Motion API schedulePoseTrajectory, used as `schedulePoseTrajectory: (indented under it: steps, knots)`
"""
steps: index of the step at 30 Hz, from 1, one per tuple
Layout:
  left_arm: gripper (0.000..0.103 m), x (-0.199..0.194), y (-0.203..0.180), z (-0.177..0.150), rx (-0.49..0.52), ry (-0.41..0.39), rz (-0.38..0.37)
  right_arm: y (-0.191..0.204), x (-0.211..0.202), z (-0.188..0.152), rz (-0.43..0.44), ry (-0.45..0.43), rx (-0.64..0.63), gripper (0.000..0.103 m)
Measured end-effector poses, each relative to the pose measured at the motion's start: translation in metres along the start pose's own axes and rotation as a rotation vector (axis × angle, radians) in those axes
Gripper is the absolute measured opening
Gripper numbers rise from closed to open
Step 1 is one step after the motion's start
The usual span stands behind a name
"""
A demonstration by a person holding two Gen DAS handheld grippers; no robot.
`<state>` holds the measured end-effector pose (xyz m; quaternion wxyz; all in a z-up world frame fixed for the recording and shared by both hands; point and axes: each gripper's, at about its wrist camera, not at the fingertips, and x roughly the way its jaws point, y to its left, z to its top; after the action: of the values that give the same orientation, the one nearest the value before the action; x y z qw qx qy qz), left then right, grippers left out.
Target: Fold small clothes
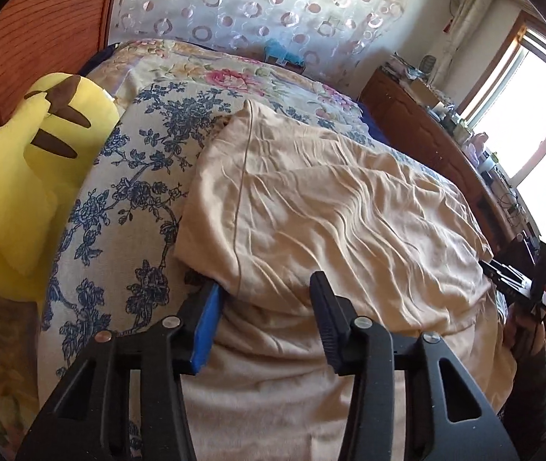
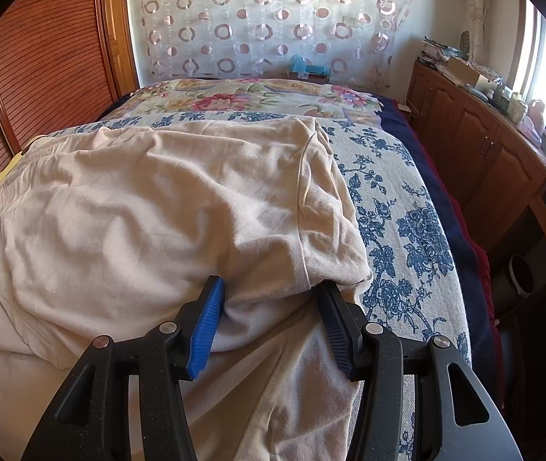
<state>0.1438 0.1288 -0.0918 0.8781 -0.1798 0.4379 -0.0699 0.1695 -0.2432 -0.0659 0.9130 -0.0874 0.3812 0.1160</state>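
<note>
The left gripper [image 1: 267, 288] stands with its jaws partly apart at the near left corner of a cream garment [image 1: 330, 199]. Its blue-padded finger [image 1: 205, 330] is tucked under the folded edge there, and its black finger [image 1: 324, 319] lies on top of the cloth, so a fold of cloth sits between them; whether the pads actually press on it cannot be told.

The right gripper [image 2: 273, 299] is at the opposite near corner of the cream garment [image 2: 165, 207]. A bulging fold fills the gap between its blue pad [image 2: 205, 330] and its dark pad [image 2: 332, 326], both of which touch the cloth, so it holds that fold at a medium width. In the left wrist view, the right gripper's black body [image 1: 518, 272] shows at the far right edge of the garment, with the person's hand [image 1: 526, 334] behind it.

The garment lies spread and wrinkled across the bed [image 2: 399, 199], doubled over on itself, with a seam running away from each gripper. It rests on a white cover with blue flowers [image 1: 134, 199]. Beyond that lies a quilt with pink flowers [image 2: 242, 98]. A yellow plush toy [image 1: 34, 176] sits at the left edge of the bed, beside a wooden slatted door [image 2: 50, 73]. A wooden cabinet [image 2: 476, 146] runs along the right side under a bright window [image 1: 534, 123].
</note>
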Motion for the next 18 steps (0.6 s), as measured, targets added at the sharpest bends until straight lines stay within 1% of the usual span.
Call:
schedulePoseTrajectory:
  steps: [1,3,4,6,7,9,10,13,14,16,18]
  knots:
    - [0.031,0.002,0.001,0.002,-0.001,-0.002,-0.002,0.0,0.0,0.0,0.0,0.0,0.0,0.053]
    - [0.028,0.005,0.003,0.007,-0.013,-0.001,0.005,0.0,0.0,0.0,0.0,0.0,0.0,0.053]
    - [0.025,0.005,0.003,0.009,-0.009,0.0,0.006,0.0,0.0,0.0,0.001,0.0,0.0,0.053]
    - [0.022,0.007,0.002,0.012,0.008,-0.001,0.014,0.0,0.0,0.0,0.0,0.0,0.0,0.053]
    - [0.016,0.007,0.001,0.013,0.019,-0.002,0.022,0.0,0.0,0.0,0.0,0.0,0.0,0.053]
    - [0.009,0.004,-0.002,0.013,0.042,-0.012,0.039,-0.001,0.0,0.0,0.001,0.0,0.0,0.053]
    - [0.007,0.002,-0.004,0.013,0.059,-0.026,0.046,0.0,0.0,0.0,0.001,0.0,0.001,0.053]
    - [0.007,-0.011,-0.012,0.014,0.091,-0.081,0.063,0.0,0.0,0.0,0.0,-0.001,0.0,0.053]
    - [0.007,-0.017,-0.015,0.015,0.097,-0.1,0.057,-0.001,0.0,0.0,0.001,-0.001,0.0,0.053]
    - [0.007,-0.023,-0.02,0.018,0.105,-0.117,0.049,0.0,0.0,0.0,0.001,-0.001,0.0,0.053]
    - [0.007,-0.024,-0.025,0.02,0.126,-0.116,0.06,-0.001,0.0,0.0,0.001,-0.001,0.0,0.053]
